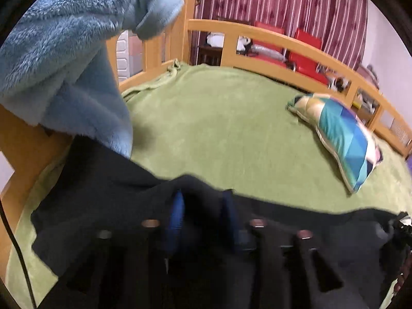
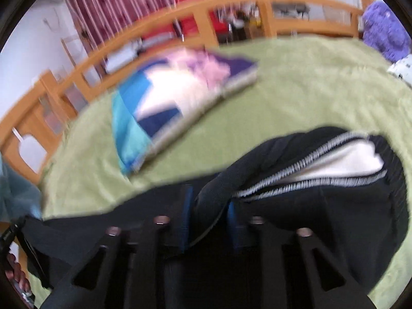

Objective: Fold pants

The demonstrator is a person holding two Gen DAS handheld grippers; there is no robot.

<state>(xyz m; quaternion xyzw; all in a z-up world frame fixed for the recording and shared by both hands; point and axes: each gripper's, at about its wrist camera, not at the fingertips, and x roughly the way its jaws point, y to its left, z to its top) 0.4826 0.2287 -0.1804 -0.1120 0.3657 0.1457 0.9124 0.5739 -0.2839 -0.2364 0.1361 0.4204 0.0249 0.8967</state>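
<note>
Fingers pinch pants (both grippers).

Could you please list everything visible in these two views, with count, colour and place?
pants: one, black with white inner lining and stitching, on the near part of the blanket, held up at the near edge
blanket: one, green, covering the bed
pillow: one, multicoloured patchwork, on the blanket towards the rail
bed rail: one, light wood, along the far side
fleece: one, light blue, hanging over the bed frame at left
curtain: one, dark red with pale stripes, behind the rail
chairs: two, red, behind the rail
plush thing: one, purple, far right corner
left gripper: one, black with blue pads, shut on pants
right gripper: one, black with blue pads, shut on pants
</note>
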